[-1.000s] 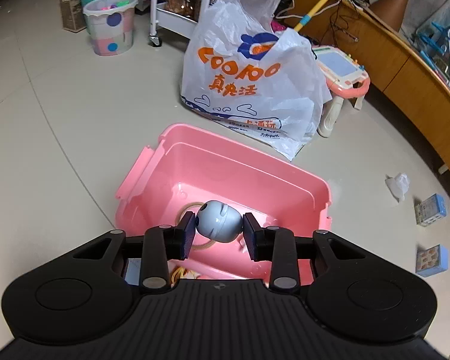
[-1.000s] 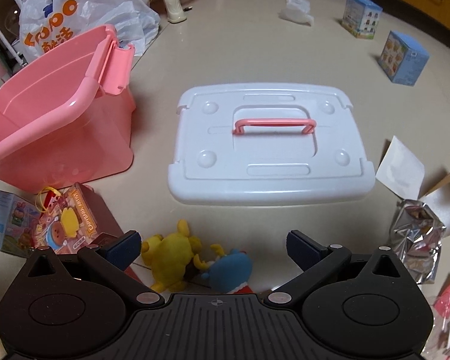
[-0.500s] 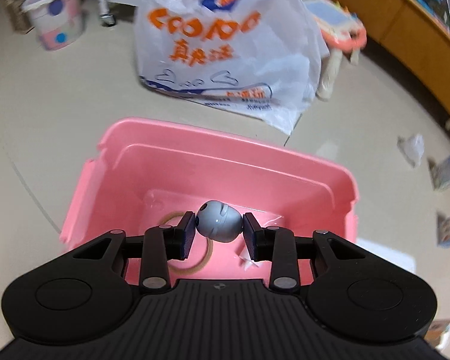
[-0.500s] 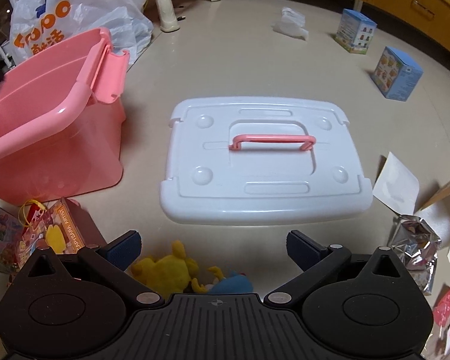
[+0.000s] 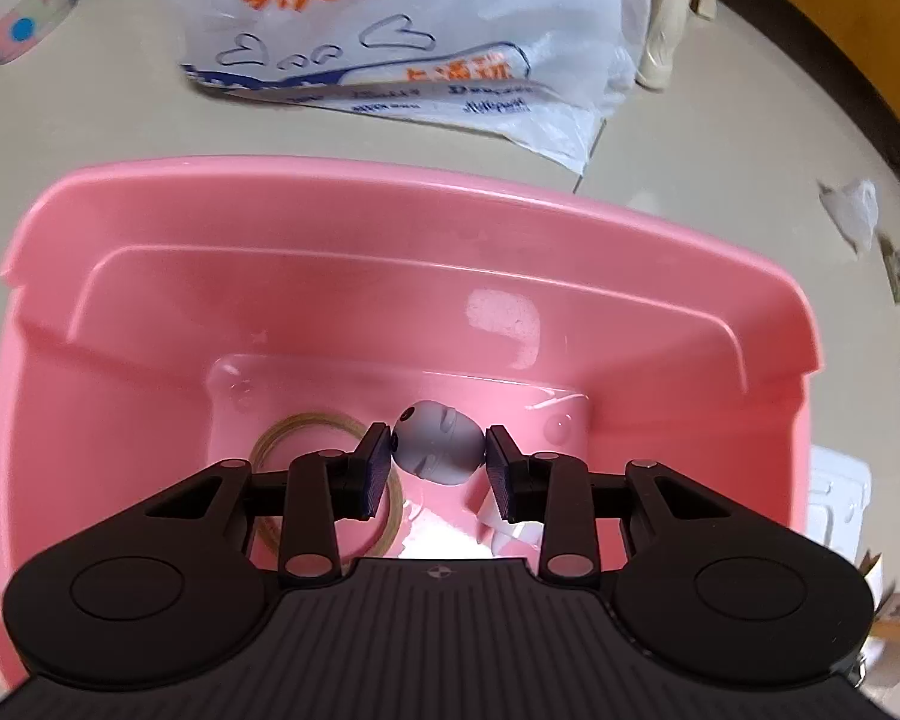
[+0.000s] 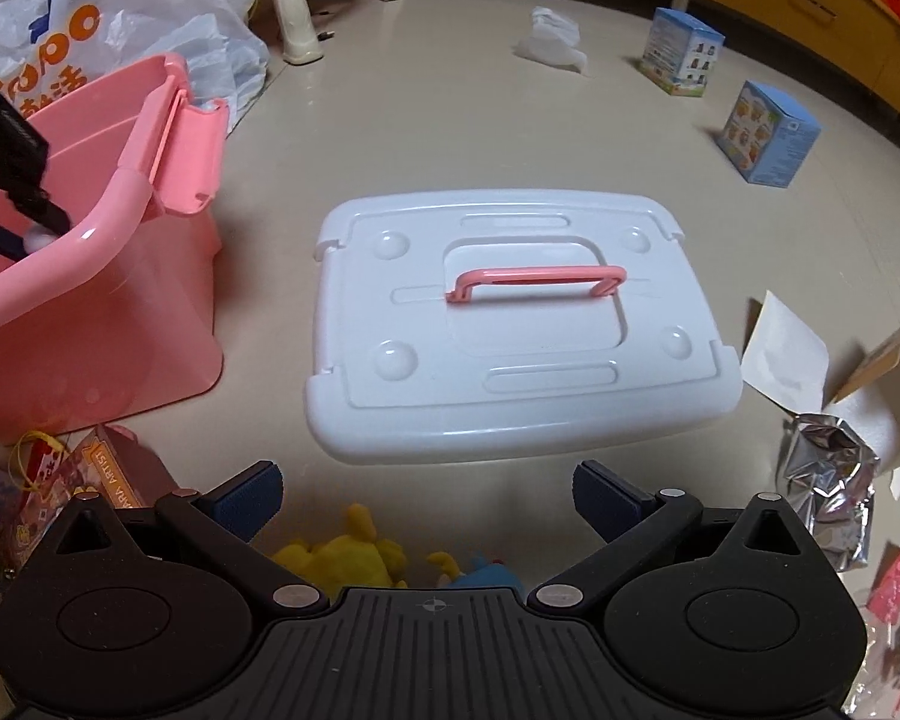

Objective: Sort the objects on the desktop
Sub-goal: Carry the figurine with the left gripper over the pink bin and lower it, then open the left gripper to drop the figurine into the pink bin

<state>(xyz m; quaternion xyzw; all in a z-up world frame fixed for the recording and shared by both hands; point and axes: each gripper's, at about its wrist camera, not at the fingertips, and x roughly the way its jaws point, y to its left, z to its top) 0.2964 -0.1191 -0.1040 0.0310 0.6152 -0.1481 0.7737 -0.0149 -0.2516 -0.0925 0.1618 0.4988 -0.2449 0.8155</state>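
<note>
My left gripper (image 5: 438, 459) is shut on a small grey round toy head (image 5: 437, 443) and holds it inside the pink storage bin (image 5: 390, 204), above the bin floor. A tan ring (image 5: 330, 480) and white scraps lie on that floor. In the right wrist view the pink bin (image 6: 120, 276) stands at the left, with the left gripper reaching into it. My right gripper (image 6: 426, 501) is open and empty above the floor, just over a yellow plush (image 6: 354, 558) and a blue plush (image 6: 486, 576). The white lid with a pink handle (image 6: 522, 324) lies ahead.
A white shopping bag (image 5: 390, 30) sits behind the bin. Two blue boxes (image 6: 768, 132) and a crumpled white wrapper (image 6: 552, 39) lie at the far right. A foil packet (image 6: 828, 492), papers and cards lie at the right. A toy package (image 6: 90, 480) lies at the left.
My left gripper has moved forward and down into the pink bin with the grey toy head. My right gripper has drifted slightly, staying open.
</note>
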